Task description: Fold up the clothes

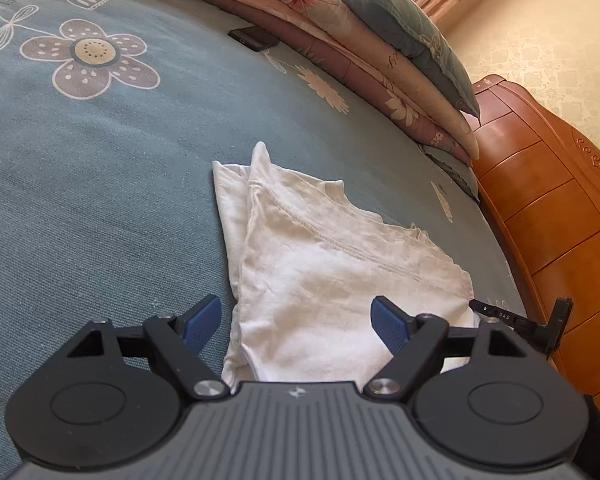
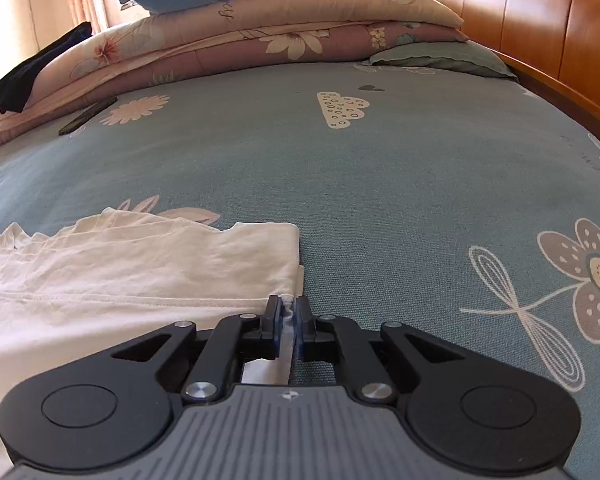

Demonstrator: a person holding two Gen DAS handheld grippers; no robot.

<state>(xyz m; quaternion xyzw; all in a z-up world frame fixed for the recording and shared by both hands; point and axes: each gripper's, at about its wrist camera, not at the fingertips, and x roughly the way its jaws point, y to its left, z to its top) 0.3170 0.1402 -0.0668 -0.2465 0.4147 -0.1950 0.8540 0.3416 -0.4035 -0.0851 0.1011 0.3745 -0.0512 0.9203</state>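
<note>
A white T-shirt (image 1: 320, 264) lies partly folded on the blue flowered bedsheet (image 1: 100, 168). My left gripper (image 1: 296, 320) hovers open over its near edge, blue pads wide apart with nothing pressed between them. In the right wrist view the same white T-shirt (image 2: 140, 272) spreads to the left. My right gripper (image 2: 287, 308) is shut on the shirt's right-hand edge, a pinch of white cloth showing between the pads. The tip of the right gripper (image 1: 512, 318) shows at the shirt's far right corner in the left wrist view.
A stack of folded quilts and pillows (image 2: 260, 28) lies along the head of the bed. A dark phone (image 1: 254, 38) rests on the sheet beside it. A black garment (image 2: 36, 68) lies on the quilts. The wooden headboard (image 1: 548, 208) borders the bed.
</note>
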